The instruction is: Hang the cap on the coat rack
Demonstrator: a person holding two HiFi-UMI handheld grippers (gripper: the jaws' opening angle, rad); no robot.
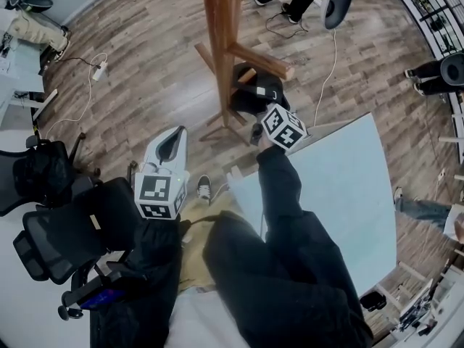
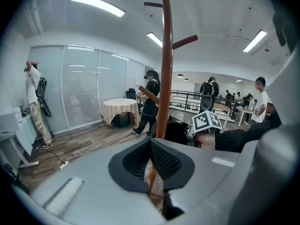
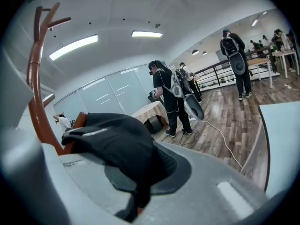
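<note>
— What do your claws have hold of?

— My right gripper is clamped on the black cap. The cloth fills the space between the jaws and spills over the near one. My left gripper has its jaws drawn together at the tips, with nothing between them. It points upward, off to the left of the other.

— And where is the cap?

— It is up against the wooden coat rack, just beside the end of a slanting peg. In the right gripper view a bit of brown wood shows at the cap's far edge. I cannot tell whether the cap rests on the peg or only touches it.

— What is around you?

— A pale table lies under my right arm, and its corner reaches toward the foot of the rack. Black office chairs stand on my left. The floor is wood plank, and a white cable trails across it past the rack.

— Farther off?

— Beyond the pole, the left gripper view shows a round table under a cloth near glass partitions. Several people stand about the room, well apart from me.
</note>
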